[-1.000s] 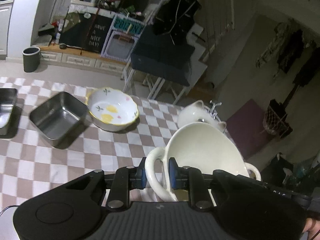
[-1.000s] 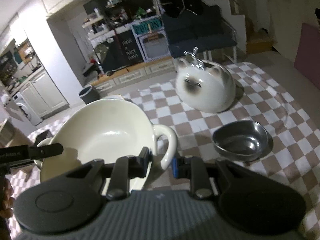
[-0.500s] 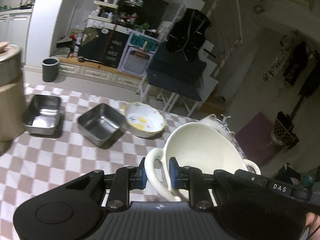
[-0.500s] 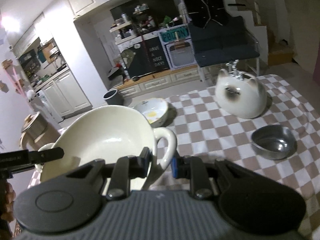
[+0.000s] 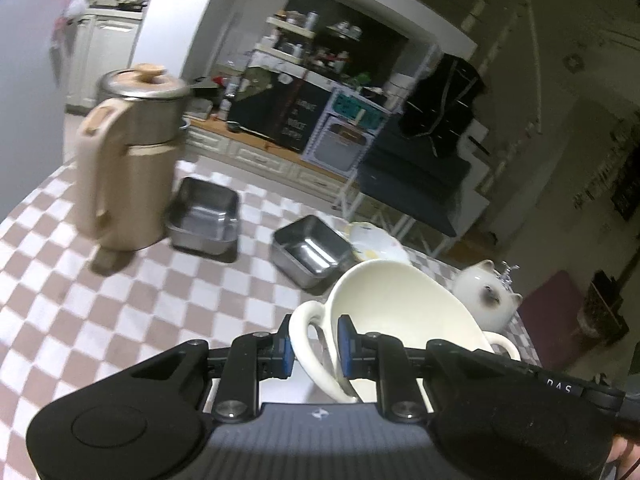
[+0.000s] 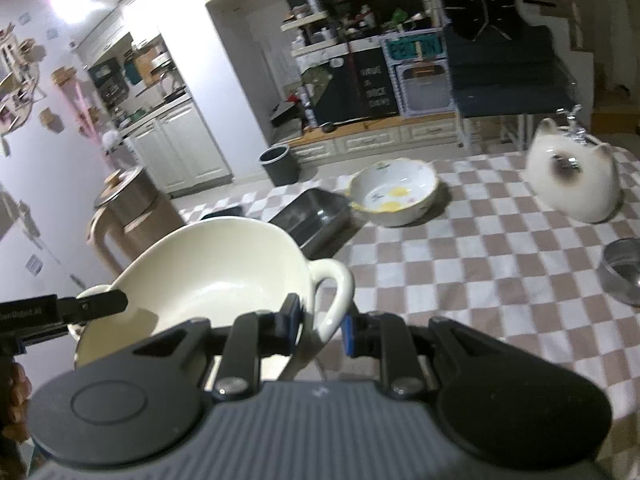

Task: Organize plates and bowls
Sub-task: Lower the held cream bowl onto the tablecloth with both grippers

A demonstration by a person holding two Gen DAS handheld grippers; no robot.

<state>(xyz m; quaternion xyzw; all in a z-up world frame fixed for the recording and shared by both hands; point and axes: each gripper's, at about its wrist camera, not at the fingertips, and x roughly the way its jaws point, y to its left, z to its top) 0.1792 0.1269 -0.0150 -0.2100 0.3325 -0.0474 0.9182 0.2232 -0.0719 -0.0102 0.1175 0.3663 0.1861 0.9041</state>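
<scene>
A large cream bowl with two loop handles (image 5: 400, 308) hangs above the checkered table, held from both sides. My left gripper (image 5: 314, 346) is shut on its left handle (image 5: 304, 332). My right gripper (image 6: 320, 324) is shut on its right handle (image 6: 334, 292); the bowl (image 6: 208, 276) tilts toward the left there. A flowered white bowl (image 6: 394, 196) sits further back on the table, next to a square steel tray (image 5: 310, 250).
A second steel tray (image 5: 204, 216) and a beige kettle with a steel lid (image 5: 128, 168) stand at the left. A white cat-shaped dish (image 6: 572, 182) and a round steel bowl (image 6: 622, 276) are at the right. The checkered tablecloth (image 5: 120, 312) lies below.
Both grippers have carried the cream bowl up and leftward; the kettle and second tray have come into the left view, and the cat dish and steel bowl have slid right.
</scene>
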